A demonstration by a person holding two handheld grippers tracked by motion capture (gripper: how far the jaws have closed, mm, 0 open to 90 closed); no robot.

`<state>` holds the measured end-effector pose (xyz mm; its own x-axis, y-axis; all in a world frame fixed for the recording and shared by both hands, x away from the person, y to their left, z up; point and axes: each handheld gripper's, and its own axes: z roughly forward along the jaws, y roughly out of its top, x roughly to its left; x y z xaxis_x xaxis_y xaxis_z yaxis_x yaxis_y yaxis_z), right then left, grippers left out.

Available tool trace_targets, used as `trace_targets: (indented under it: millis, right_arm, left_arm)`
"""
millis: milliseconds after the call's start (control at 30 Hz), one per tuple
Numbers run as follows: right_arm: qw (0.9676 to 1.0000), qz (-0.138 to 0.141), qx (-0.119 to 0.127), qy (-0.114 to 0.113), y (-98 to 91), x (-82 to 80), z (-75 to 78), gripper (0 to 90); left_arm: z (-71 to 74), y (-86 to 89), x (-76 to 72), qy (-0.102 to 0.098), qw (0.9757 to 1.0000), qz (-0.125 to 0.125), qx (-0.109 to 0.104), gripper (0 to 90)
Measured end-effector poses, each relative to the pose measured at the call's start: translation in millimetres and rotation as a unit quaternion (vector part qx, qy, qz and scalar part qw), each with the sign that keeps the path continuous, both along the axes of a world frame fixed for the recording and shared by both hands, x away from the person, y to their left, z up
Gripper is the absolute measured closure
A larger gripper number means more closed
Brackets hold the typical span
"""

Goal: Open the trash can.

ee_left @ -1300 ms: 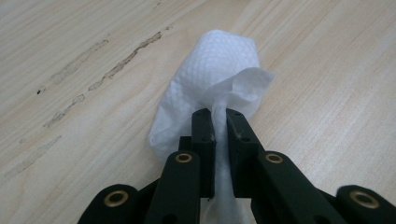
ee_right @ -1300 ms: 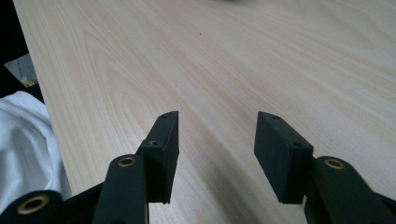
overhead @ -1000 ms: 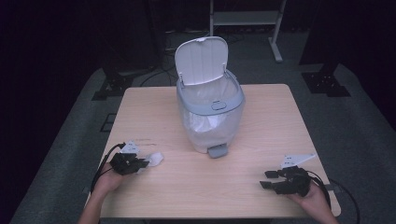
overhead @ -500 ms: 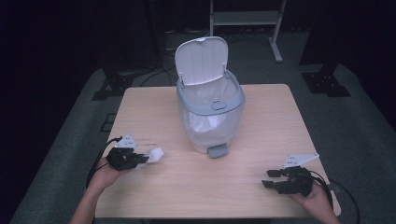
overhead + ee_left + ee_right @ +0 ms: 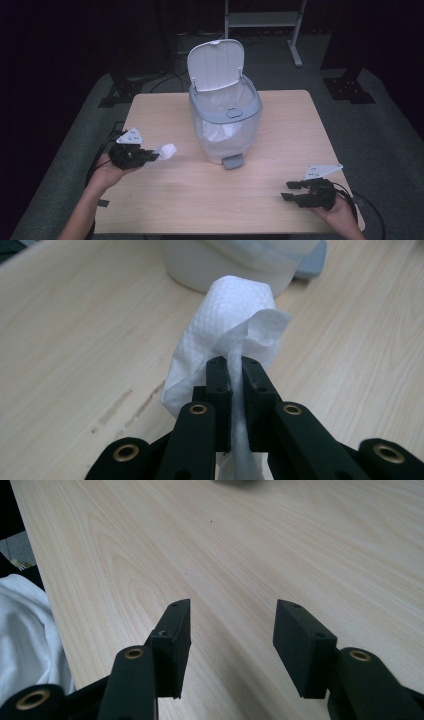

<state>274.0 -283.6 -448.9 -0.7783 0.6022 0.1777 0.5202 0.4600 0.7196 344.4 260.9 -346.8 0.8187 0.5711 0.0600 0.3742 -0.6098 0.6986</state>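
At near left, the left gripper (image 5: 150, 156) pinches a crumpled tissue (image 5: 166, 150) by one edge, short of the open bin (image 5: 225, 107), so it could slip free; right gripper (image 5: 292, 190) wide, empty.

No readable txt anywhere. Grey plate on my left gripper (image 5: 152, 156) has a few dark dots/marks, too small to read, can't tell if chars or holes. Same on plate of my right gripper (image 5: 290, 191): small dark marks, illegible. Bin (image 5: 225, 117): no label or brand legible on lid, rim or pedal. Tissue (image 5: 227, 347): embossed dot pattern only, no print. Table (image 5: 250, 550): wood grain, no stickers/nos. My jaws: brass rivets, no markings.
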Motion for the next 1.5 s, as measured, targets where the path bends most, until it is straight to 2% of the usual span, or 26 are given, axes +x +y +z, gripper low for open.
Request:
trace_targets:
  millis: [100, 233, 333, 500, 867, 1067, 1500]
  right_arm:
    - [1.0000, -0.001, 0.004, -0.003, -2.2, -0.6, 1.4, 48.4]
    - [1.0000, -0.003, 0.004, -0.002, -4.0, -0.4, 0.8, 48.3]
    - [1.0000, -0.006, 0.006, -0.001, -4.2, 0.7, 0.6, 48.3]
    - [1.0000, -0.006, 0.004, 0.005, -2.8, 3.7, -1.6, 48.3]
    - [1.0000, -0.003, 0.004, 0.001, -1.4, 3.7, -0.7, 48.3]
    - [1.0000, -0.003, 0.005, -0.001, -2.6, 2.9, 0.0, 48.3]
    - [0.9999, 0.001, 0.016, -0.003, -0.9, 6.3, 2.9, 48.3]
  left_arm:
    - [13.9, -1.9, 1.3, -0.008, 0.9999, -0.001, -0.008, 83.6]
    - [24.9, -5.7, 1.9, -0.011, 0.9998, -0.007, -0.015, 83.6]
    - [31.0, -8.8, 2.8, -0.010, 0.9998, -0.015, -0.013, 83.6]
    - [43.6, -13.1, 7.1, -0.009, 0.9997, -0.024, 0.003, 83.5]
    - [76.5, -19.6, 9.2, -0.021, 0.9993, -0.031, 0.002, 83.2]
    - [87.2, -21.1, 12.0, -0.021, 0.9992, -0.034, 0.001, 83.2]
    - [109.3, -31.6, 20.9, -0.021, 0.9982, -0.053, 0.018, 83.2]
